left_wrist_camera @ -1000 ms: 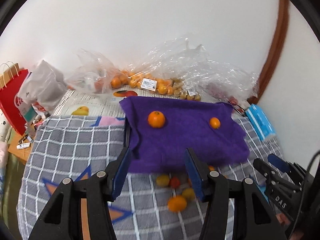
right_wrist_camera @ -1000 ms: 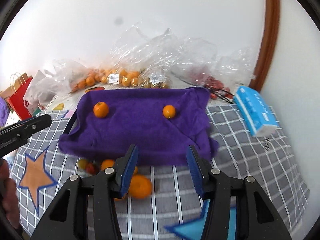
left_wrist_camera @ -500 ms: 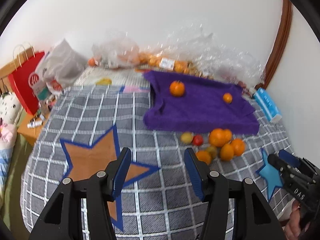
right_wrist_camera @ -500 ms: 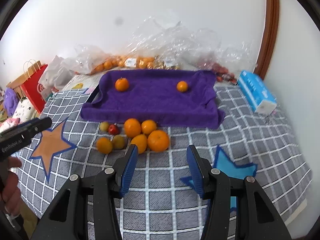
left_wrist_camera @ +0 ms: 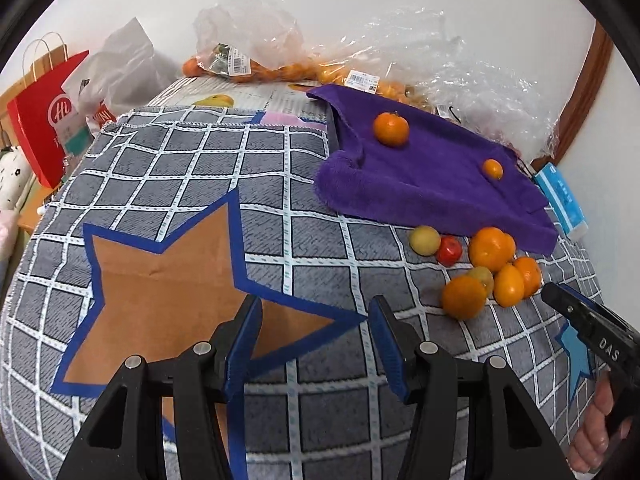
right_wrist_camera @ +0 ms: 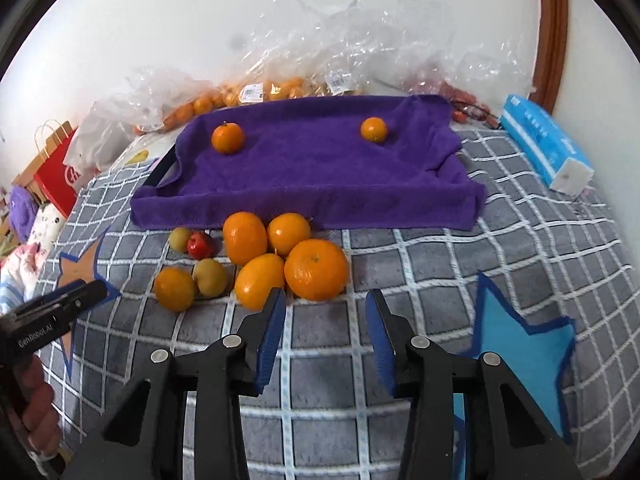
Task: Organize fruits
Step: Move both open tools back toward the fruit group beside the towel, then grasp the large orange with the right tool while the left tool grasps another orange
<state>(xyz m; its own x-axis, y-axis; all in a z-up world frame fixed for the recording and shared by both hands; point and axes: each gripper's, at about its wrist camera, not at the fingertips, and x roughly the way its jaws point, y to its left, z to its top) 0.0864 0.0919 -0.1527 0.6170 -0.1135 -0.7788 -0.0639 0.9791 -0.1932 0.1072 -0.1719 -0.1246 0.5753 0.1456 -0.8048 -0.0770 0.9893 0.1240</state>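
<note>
Grey checked blanket (right_wrist_camera: 400, 248) with star patches spread before a white wall. On it, purple towel (right_wrist_camera: 312, 168) carrying two small oranges (right_wrist_camera: 228, 138); loose fruit pile (right_wrist_camera: 276, 256) just in front of towel. Behind towel, clear plastic bags (right_wrist_camera: 340, 52), perhaps holding more fruit. Left gripper (left_wrist_camera: 314, 340) part open, empty. Right gripper (right_wrist_camera: 326, 330) empty, jaws just closing

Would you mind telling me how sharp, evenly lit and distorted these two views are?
Left wrist view: sharp, soft even light, faint shadows under the fruit pile; strong fisheye bends the checked cloth and darkens the corners. Right wrist view: same bending, slight blur on the big orange and the cloth nearby; glare on the plastic bags at the wall.
</note>
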